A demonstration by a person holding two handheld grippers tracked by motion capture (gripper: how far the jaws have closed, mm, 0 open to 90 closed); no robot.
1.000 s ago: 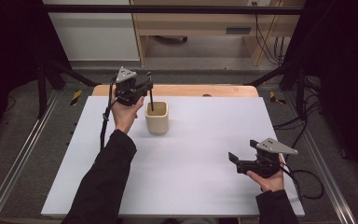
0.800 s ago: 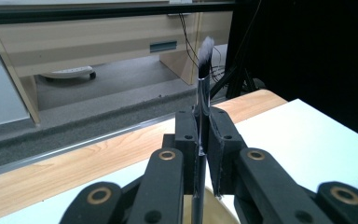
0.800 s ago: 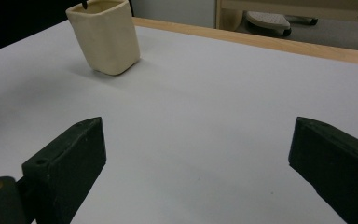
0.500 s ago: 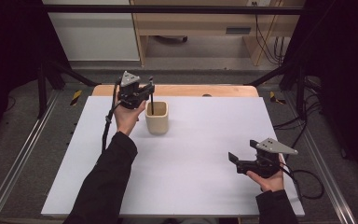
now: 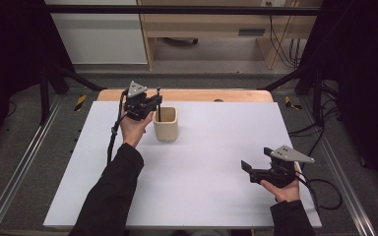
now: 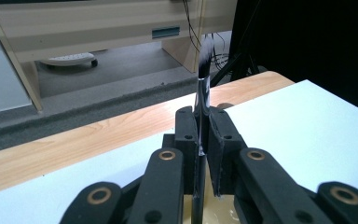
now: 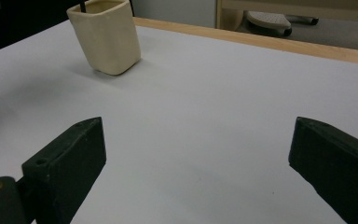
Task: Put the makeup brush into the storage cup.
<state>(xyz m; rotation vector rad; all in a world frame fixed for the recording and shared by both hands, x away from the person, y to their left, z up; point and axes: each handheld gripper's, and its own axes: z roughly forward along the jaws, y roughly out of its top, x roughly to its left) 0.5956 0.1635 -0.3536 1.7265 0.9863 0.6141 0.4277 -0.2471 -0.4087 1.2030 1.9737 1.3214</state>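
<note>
Brush point(image 5: 159, 105) in cup point(image 5: 166, 130) on table point(image 5: 206, 162)

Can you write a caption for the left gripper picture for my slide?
Left claw shut on a thin black brush, held upright over a cream cup.

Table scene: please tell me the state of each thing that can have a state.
Left gripper: shut on the brush.
Brush: upright, lower end inside the cup.
Cup: upright on the table.
Right gripper: open, holding nothing, apart from the cup.
</note>
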